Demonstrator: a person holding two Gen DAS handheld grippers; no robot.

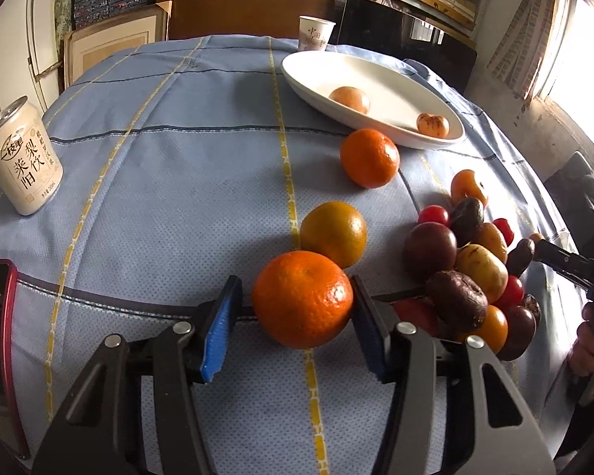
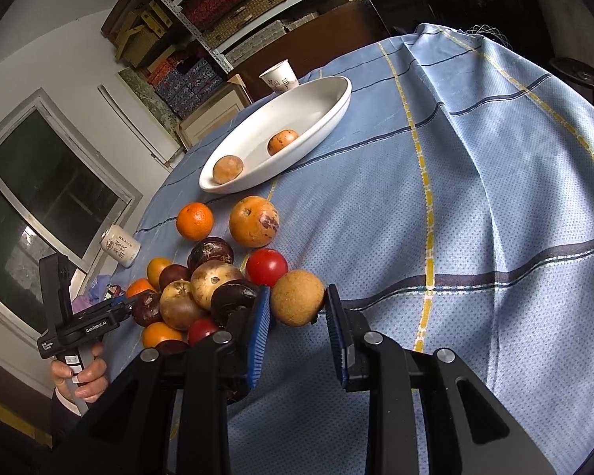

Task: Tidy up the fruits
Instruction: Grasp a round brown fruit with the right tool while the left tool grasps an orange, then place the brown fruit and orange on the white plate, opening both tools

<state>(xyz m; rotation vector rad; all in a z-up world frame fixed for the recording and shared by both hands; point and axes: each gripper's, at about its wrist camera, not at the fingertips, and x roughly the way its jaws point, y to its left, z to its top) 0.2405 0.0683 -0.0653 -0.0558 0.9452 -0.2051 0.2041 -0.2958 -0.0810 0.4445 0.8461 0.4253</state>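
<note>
My left gripper point(image 1: 297, 304) has its jaws around a bright orange mandarin point(image 1: 303, 299) on the blue cloth; the right pad touches it, the left pad stands a little off. Two more oranges point(image 1: 333, 234) point(image 1: 369, 157) lie beyond it. My right gripper point(image 2: 298, 308) has its blue pads against a round tan fruit point(image 2: 297, 297) at the edge of the fruit pile point(image 2: 202, 289). A white oval dish point(image 1: 376, 79) holds two small orange-brown fruits point(image 1: 350, 99) point(image 1: 433, 124); the dish also shows in the right wrist view point(image 2: 320, 99).
A drink can point(image 1: 21, 158) stands at the left table edge. A paper cup point(image 1: 315, 33) stands behind the dish. A red-edged phone point(image 1: 0, 340) lies at the near left. The pile of dark, yellow and red fruits point(image 1: 467, 269) is right of the left gripper.
</note>
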